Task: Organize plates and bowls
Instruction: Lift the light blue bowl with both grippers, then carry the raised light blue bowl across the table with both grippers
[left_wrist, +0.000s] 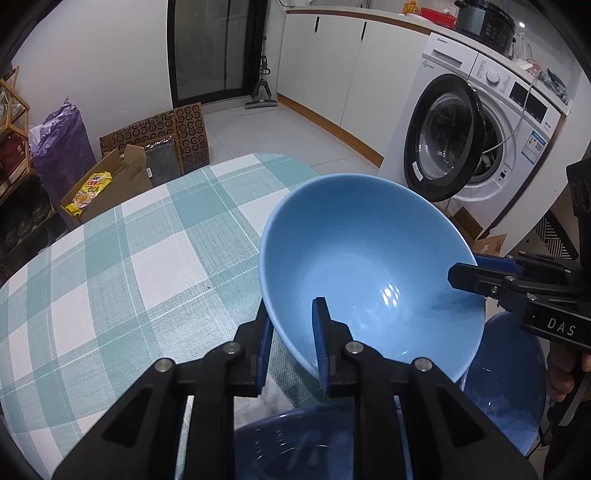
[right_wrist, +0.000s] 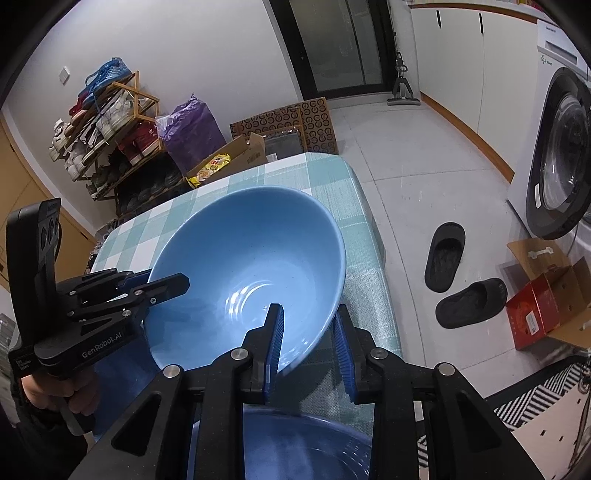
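A light blue bowl (left_wrist: 369, 266) (right_wrist: 251, 258) hangs tilted over the checked tablecloth (left_wrist: 129, 258) (right_wrist: 354, 221). My left gripper (left_wrist: 291, 347) is shut on its near rim, one blue pad inside the bowl and one outside. My right gripper (right_wrist: 309, 347) is shut on the rim in the same way. In the left wrist view the right gripper (left_wrist: 465, 275) reaches the bowl's right edge; in the right wrist view the left gripper (right_wrist: 173, 284) reaches its left edge. A darker blue dish (left_wrist: 295, 446) (right_wrist: 303, 450) lies just below the bowl, partly hidden by the grippers.
Another dark blue dish (left_wrist: 509, 373) sits at the right of the table. Beyond the table's right edge stand a washing machine (left_wrist: 480, 140) with its door open, black slippers (right_wrist: 458, 280) and cardboard boxes (right_wrist: 546, 306) on the floor. A shoe rack (right_wrist: 107, 140) stands at the far left.
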